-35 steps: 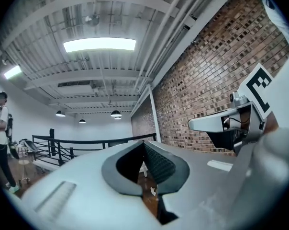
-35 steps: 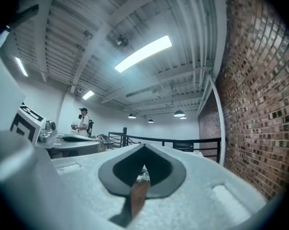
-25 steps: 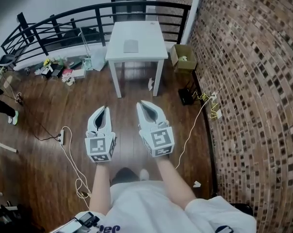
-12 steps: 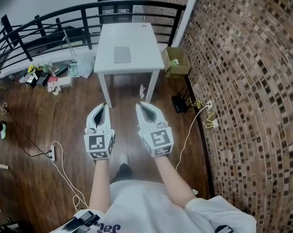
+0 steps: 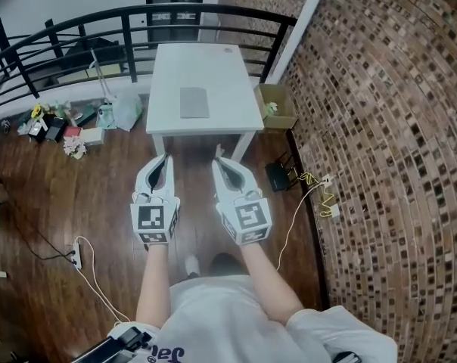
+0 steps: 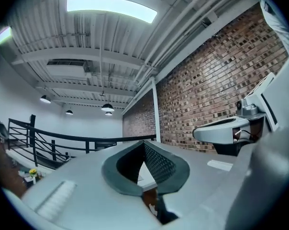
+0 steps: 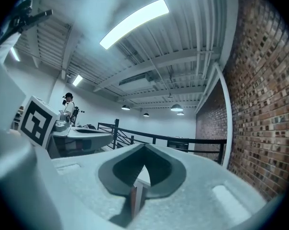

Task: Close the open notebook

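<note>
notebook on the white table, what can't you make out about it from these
- Head view: the notebook on the table is too small and far away to tell open from closed, or to see any pages.
- Both gripper views: the shut jaws cover it; only a sliver of table shows between them.

**Grey notebook flat on the white surface**

The notebook (image 5: 194,102) shows in the head view as a plain grey rectangle, a little longer than wide, lying flat on the white surface (image 5: 236,112). It sits near the middle of the top, slightly toward the left side and apart from every edge. Its long sides run away from the person, about parallel to the surface's sides. Its face reads as one even grey, darker than the white around it. At this range it is too small to make out a fold, a spine or pages, so whether it lies open or shut cannot be told.
</note>
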Motion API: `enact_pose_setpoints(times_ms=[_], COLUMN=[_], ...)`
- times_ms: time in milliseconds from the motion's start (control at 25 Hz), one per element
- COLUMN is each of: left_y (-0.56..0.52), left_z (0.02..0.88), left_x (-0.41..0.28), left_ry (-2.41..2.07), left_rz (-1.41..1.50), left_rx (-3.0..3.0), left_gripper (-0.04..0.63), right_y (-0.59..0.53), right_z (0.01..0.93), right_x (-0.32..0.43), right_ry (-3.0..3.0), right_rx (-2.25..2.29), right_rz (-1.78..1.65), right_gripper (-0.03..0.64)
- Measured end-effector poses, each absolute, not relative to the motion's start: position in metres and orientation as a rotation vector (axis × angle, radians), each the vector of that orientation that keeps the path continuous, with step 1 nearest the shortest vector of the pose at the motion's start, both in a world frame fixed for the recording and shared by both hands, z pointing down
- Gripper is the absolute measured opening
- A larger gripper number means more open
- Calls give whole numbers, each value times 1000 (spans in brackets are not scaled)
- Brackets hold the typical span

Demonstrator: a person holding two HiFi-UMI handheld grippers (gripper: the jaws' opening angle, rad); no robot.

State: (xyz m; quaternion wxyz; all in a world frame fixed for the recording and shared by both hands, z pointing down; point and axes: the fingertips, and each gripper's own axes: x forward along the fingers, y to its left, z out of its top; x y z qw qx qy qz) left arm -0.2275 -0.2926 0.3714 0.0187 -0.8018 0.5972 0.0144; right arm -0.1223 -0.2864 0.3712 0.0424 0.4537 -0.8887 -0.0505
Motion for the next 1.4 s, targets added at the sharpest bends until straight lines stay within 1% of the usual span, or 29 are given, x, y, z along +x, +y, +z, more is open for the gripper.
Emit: enact_pose_setpoints(times_ms=[400,680,880,1120,1400], left_y=[-386,-493,-571,-636,-680], left_z=[378,363,339,354,385], left_x=[-230,-232,-217,-209,-231], left_ry=[1825,1836,1821,1859,1927], left_rz=[60,88,84,50,-38], left_rx=[-2500,-2459,-2408,-2401,-2409], left_gripper=[12,15,15,15,15], right_y=[-390,-509,-591,-658,-705], right_z=[367,350,334,348,378], right_x=[-134,-140,-133,-126,-139], right_ry=[-2788,-2852,-2895,-2909,-2901], right_rx=[1399,1343,1314,1239,1182], right_rz=[-159,-189,-199,-118,-1], right_gripper=[-11,-11,-11,-11,-11])
